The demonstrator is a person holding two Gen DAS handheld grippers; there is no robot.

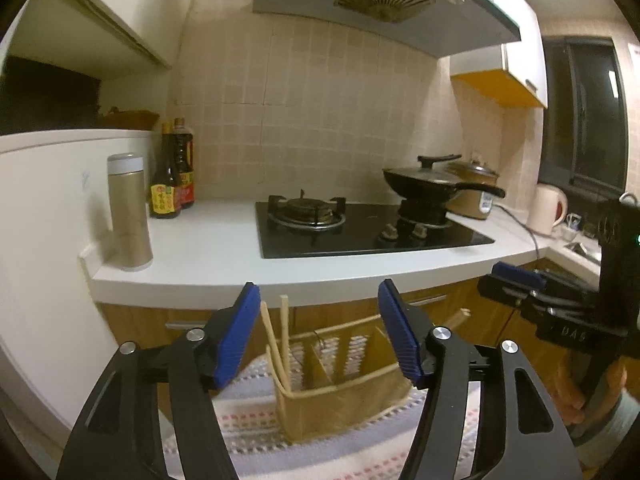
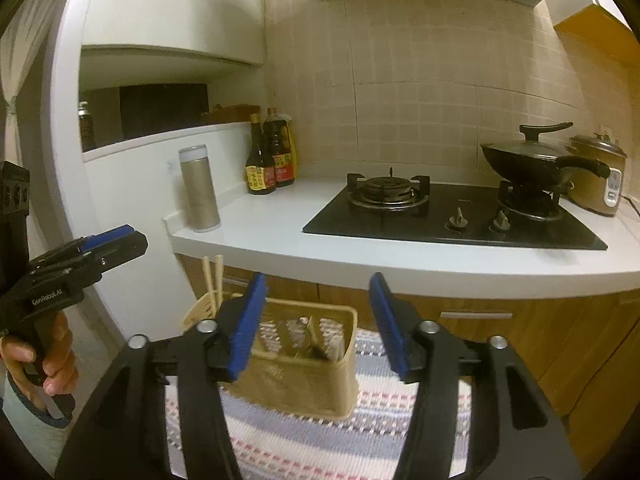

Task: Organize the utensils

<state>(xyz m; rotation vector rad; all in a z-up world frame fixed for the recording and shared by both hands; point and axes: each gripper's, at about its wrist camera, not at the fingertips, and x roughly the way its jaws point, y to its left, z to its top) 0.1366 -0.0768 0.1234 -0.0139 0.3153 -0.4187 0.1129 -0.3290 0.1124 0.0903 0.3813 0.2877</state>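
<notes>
Chopsticks (image 1: 276, 336) stand leaning in the left end of a tan utensil basket (image 1: 340, 404), their tips rising above its rim; in the right wrist view the same pair (image 2: 212, 280) pokes up at the basket's (image 2: 304, 380) left corner. The basket has upright dividers inside and sits on a striped cloth (image 1: 256, 432) in pink, grey and white, below the front edge of the white bench (image 1: 224, 248). A further pale stick (image 1: 464, 314) shows just past the right side of the basket, partly hidden by a finger.

The left gripper (image 1: 318, 336) hangs above the basket with its blue-padded fingers (image 1: 236, 340) spread wide and nothing between them. The right gripper (image 2: 316, 326) is likewise above the basket, fingers (image 2: 248, 324) wide apart and holding nothing. Each gripper appears at the edge of the other's view, gripped by a hand (image 2: 52, 364).

On the bench stand a tan flask (image 1: 130, 212) with a white band, two dark sauce bottles (image 1: 172, 176) near the tiled wall, a black gas hob (image 1: 360, 232), a lidded black pan (image 1: 436, 184) on the right burner, a rice cooker (image 1: 476, 196) behind it and a white kettle (image 1: 548, 208) farther right.
</notes>
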